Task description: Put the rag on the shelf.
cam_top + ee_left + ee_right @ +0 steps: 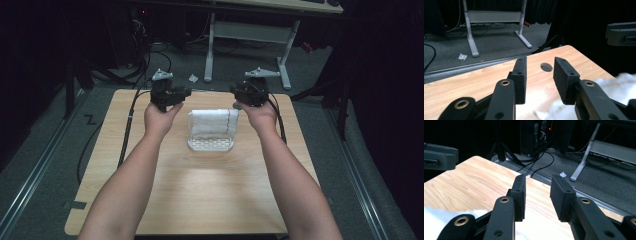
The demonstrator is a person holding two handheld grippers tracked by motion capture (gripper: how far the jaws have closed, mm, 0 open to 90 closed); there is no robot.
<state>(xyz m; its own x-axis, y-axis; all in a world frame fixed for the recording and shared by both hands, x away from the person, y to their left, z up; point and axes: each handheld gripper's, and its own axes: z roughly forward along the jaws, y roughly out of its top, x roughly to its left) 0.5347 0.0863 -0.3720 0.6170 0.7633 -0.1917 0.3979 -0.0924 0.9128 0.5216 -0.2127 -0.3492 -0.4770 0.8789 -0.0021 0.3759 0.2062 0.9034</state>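
Left gripper: the left gripper (176, 95) is held in the person's left hand (159, 119) over the far part of the table, just left of the towel; its jaws stand well apart with nothing between them, as the left gripper view (541, 75) shows, where bare wood lies in the gap.
Right gripper: the right gripper (239, 95) sits in the right hand (259, 116) just right of the towel's far corner; its jaws are likewise spread and hold nothing, with table wood seen between them in the right gripper view (537, 195).
Towel: a white towel (214, 122) is draped over a small clear rack, between the two grippers and slightly nearer the person; neither gripper touches it. Its edge shows low in the left gripper view (616, 82) and low at the left in the right gripper view (446, 217).
Rack: the clear rack (211, 145) stands on the table with its perforated base showing in front of the towel.
Table: a light wooden table (210, 195) with rounded corners; a round hole (546, 67) lies near its far edge.
Forearms: both bare forearms reach in from the near edge, one on each side of the rack.
Surroundings: dark carpet, cables and the white legs of a desk (210, 50) lie beyond the table, with a scrap of paper (193, 78) on the floor.
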